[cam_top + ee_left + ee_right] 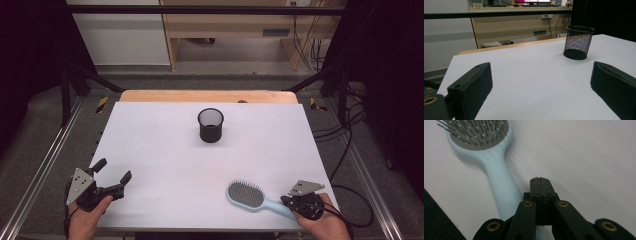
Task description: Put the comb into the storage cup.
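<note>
At the near right corner of the table: right gripper (295, 202) sits low over the handle end of the hairbrush (250, 196), held in the person's right hand (325, 225).
Right gripper state: jaws pressed flat together with nothing between them; in the right gripper view the closed tips (540, 185) lie just beside the pale blue handle (504, 187), not around it.
Contact: the gripper's body seems to overlap the very end of the handle, but whether it actually touches is hard to tell from this angle.
Hairbrush: flat on the white table (165, 150), bristles up, head pointing toward the left, handle toward the right gripper.
Left gripper: (114, 176) at the near left corner, jaws spread wide and holding nothing; it is well apart from the brush.
Mesh cup: black wire cup (210, 125) stands upright near the far middle of the table, well apart from both grippers; the left gripper view shows it (578, 42) ahead between the two open jaws.
Progress: looks like the very start, brush not gripped, not lifted.
Left to do, as I judge it: open the right jaws, close them on the handle, lift, and probably carry the brush to the cup.
</note>
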Demonstrator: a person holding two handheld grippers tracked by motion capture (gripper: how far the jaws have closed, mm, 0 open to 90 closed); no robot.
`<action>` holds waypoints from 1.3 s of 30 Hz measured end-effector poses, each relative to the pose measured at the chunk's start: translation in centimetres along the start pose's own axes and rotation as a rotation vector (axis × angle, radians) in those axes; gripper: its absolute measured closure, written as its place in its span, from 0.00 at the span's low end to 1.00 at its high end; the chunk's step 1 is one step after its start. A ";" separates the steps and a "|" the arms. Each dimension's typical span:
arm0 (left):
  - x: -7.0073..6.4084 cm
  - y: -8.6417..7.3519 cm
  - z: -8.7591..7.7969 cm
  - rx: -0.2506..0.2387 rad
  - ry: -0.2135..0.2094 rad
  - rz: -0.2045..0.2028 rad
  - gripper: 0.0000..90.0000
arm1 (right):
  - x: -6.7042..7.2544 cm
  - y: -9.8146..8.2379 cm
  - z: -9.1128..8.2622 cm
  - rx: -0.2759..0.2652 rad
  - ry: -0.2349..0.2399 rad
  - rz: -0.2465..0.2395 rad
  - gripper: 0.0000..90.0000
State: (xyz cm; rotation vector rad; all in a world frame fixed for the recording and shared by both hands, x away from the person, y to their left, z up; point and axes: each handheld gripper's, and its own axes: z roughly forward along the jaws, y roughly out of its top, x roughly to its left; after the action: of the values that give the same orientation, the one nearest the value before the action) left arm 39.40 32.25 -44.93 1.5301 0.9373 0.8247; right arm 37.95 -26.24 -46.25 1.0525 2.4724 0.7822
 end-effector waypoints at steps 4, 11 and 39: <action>0.0 0.0 -0.1 -0.001 0.001 -0.003 0.04 | -0.3 0.5 -0.7 -0.053 0.006 -0.004 0.97; 0.1 0.0 -0.1 0.000 0.003 -0.002 0.04 | 0.2 1.5 -1.7 -0.089 0.045 -0.026 0.72; 0.2 0.0 -0.1 0.004 0.005 -0.006 0.04 | 2.1 2.8 0.9 0.051 0.178 -0.151 0.49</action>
State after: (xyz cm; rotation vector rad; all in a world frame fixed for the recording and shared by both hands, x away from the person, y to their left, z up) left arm 39.38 32.46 -44.93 1.5286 0.9469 0.8237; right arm 38.52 -22.74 -45.48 0.8320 2.6972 0.8003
